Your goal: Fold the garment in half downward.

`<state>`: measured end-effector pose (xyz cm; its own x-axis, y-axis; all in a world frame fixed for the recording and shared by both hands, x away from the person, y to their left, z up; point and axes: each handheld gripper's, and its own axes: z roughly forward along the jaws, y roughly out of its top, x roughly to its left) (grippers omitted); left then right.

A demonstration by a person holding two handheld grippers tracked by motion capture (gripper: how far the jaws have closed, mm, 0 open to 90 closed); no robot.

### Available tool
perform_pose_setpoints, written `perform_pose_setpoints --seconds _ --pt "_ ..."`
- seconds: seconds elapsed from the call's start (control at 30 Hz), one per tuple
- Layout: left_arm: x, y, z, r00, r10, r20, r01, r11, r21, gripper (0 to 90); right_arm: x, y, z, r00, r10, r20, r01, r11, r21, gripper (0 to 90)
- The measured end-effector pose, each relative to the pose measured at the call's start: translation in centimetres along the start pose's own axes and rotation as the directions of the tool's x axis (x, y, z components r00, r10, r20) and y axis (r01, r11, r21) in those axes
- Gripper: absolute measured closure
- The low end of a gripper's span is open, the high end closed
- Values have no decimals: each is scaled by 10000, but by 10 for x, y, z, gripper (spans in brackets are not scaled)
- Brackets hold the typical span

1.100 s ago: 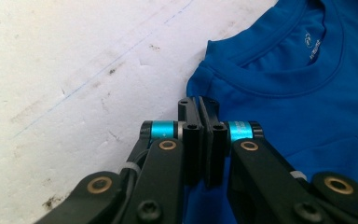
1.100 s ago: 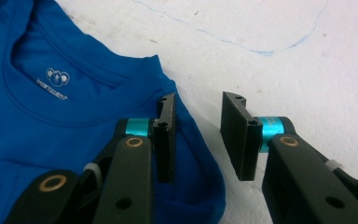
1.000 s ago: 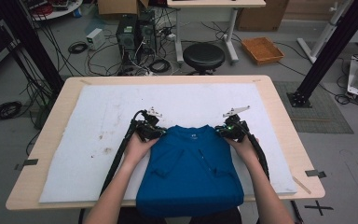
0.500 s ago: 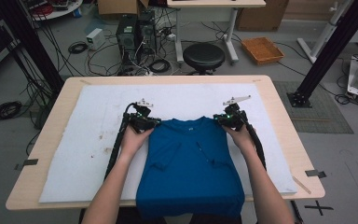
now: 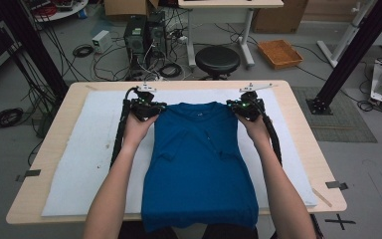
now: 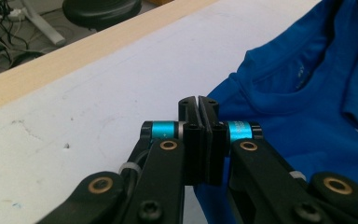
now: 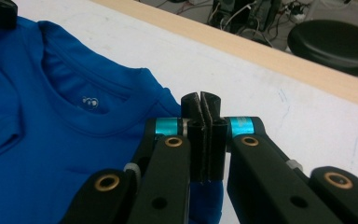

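A dim workshop floor strewn with cables, with a black stool [image 5: 217, 59] and computer towers [image 5: 142, 34], lies beyond a pale wooden bench [image 5: 303, 134] covered by a white mat [image 5: 94, 134]. On the mat lies a blue T-shirt [image 5: 199, 164], collar toward the far edge, its hem hanging over the near edge between the person's forearms. At the shirt's left shoulder, the left hand-held gripper [image 5: 148, 106] has its jaws pressed together on the fabric; its own view shows blue cloth running in under the closed jaws [image 6: 198, 108]. At the right shoulder, the right hand-held gripper [image 5: 243, 105] is clamped the same way, its jaws closed on the shirt's edge just beside the collar [image 7: 200, 103]. The sleeves are folded inward over the chest.
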<state>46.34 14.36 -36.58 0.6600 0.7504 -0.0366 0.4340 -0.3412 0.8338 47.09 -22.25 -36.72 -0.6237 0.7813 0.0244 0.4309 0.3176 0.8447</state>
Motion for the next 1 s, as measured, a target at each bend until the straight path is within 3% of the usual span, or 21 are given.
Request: perform_pose_setpoints --seconds 0.1,0.13,0.23,0.43,0.6,0.63,0.67,0.7,1.0 --pt "-12 -3 -15 9992 366 137 -363 9991 -223 885 11 -6 -16 9998 -108 -136 104 9995 -313 900" --pt "-17 -5 -20 9989 431 167 -425 9985 -343 885 15 -7 -22 9999 -89 -111 87 9998 -160 899" --pt "-31 -13 -38 9980 522 369 -493 9960 -743 885 28 -17 -41 9998 -126 -120 119 9986 -522 899" --pt "-63 -43 -68 9931 996 623 -931 9908 -987 885 55 -47 -76 9998 -123 -134 113 9974 -718 899" --pt "-92 -75 -84 9813 1741 822 -1678 9827 -785 885 80 -82 -98 9995 -276 -174 264 9973 -691 898" --pt "-92 -75 -84 9813 1741 822 -1678 9827 -785 885 80 -82 -98 9995 -276 -174 264 9973 -691 898" --pt "-105 -91 -92 9740 2075 912 -2012 9768 -733 884 93 -102 -108 9988 -429 -216 416 9973 -598 898" --pt "-109 -96 -94 9720 2153 941 -2091 9753 -713 884 97 -108 -112 9988 -420 -257 405 9977 -544 898" --pt "-140 -138 -103 9441 3050 1253 -3048 9522 -212 881 125 -148 -129 9947 -1020 -81 1021 9948 41 894"
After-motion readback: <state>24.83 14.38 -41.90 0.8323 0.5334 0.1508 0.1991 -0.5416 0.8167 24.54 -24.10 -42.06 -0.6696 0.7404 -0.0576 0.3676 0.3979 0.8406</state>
